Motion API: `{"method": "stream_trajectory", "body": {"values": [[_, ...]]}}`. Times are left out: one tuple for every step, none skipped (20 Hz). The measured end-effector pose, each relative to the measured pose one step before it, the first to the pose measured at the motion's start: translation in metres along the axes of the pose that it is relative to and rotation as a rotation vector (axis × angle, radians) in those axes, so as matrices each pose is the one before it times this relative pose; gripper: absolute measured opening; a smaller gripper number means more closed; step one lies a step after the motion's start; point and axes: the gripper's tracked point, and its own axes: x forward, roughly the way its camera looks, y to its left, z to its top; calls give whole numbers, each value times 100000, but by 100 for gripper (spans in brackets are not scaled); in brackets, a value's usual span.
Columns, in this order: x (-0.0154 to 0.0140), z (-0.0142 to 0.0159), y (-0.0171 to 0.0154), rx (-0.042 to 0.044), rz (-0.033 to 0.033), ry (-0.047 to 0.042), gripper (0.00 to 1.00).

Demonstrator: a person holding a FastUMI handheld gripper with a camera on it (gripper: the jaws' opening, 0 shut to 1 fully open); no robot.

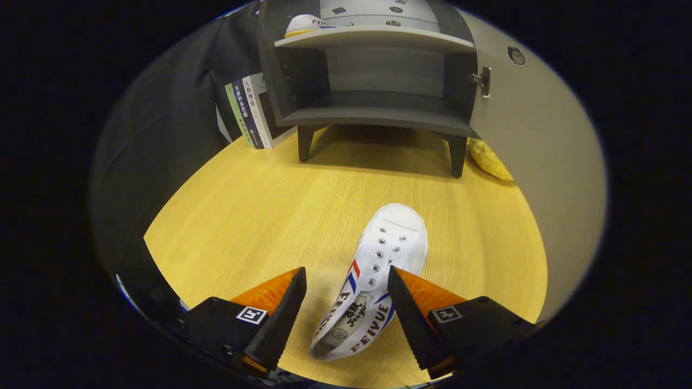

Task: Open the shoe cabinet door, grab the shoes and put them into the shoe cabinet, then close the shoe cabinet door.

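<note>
White sneaker [378,275] lies on worktop [243,216] between wide-open jaws of gripper [346,286], untouched; shoe cabinet [373,70] beyond stands open.

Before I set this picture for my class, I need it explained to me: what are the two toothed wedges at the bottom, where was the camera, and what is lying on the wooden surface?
The wedges are the two fingers of a hand-held gripper; a person carries it, and the camera rides on it, looking forward along the fingers. The fingers stand open and hold nothing. Between them, on the light wooden tabletop, lies a white canvas sneaker with red and blue stripes, toe pointing ahead. Beyond stands a small grey shoe cabinet on legs, its beige door swung open. A second white sneaker already sits on its upper shelf. Some upright books stand beside the cabinet, and a yellow object lies by its leg.
</note>
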Motion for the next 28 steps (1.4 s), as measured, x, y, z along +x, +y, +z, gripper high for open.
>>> {"method": "stream_trajectory", "body": {"values": [[833, -474, 138, 633, 286, 3153, 94], [507, -621, 173, 1702, 77, 2966, 94], [243, 236, 52, 1069, -1164, 286, 93], [107, 203, 120, 665, -269, 28, 93], [14, -171, -47, -1120, -837, 1181, 92], [11, -13, -210, -2850, -2136, 72, 90], [74, -42, -306, -3514, -2582, 203, 87], [127, -302, -368, -3963, -3290, -652, 85], [-35, -72, -12, -2664, -1202, -508, 73], [258, -338, -150, -1671, -1844, -300, 61], [25, 115, 64, -2637, -1190, -148, 48], [135, -195, 72, -3756, -1875, 1052, 44], [148, 29, -556, -4085, -4030, -191, 40], [-265, 75, 102, 1312, -173, -270, 35], [201, -69, -27, 660, 894, 179, 31], [-76, 125, -231, 3770, 1702, -547, 29], [-739, 24, 511, 7331, 5567, -537, 20], [694, -225, -311, 6401, 2065, 405, 5], [-199, 236, -78, 2713, 1558, -1283, 2], [-96, -81, 252, 1770, 1465, -308, 2], [-92, -92, -106, 1164, 1164, -78, 2], [-276, 114, -98, 1777, 679, -835, 2], [-234, 225, -210, 2510, 762, -1331, 2], [-134, 355, 109, 2917, 1045, -1809, 2], [-176, 205, 89, 1969, 1057, -420, 2], [-212, 151, 32, 1686, 1014, -663, 2], [-375, 208, -63, 1680, 716, -806, 2], [-134, 189, 39, 1482, 912, -739, 2]]}}
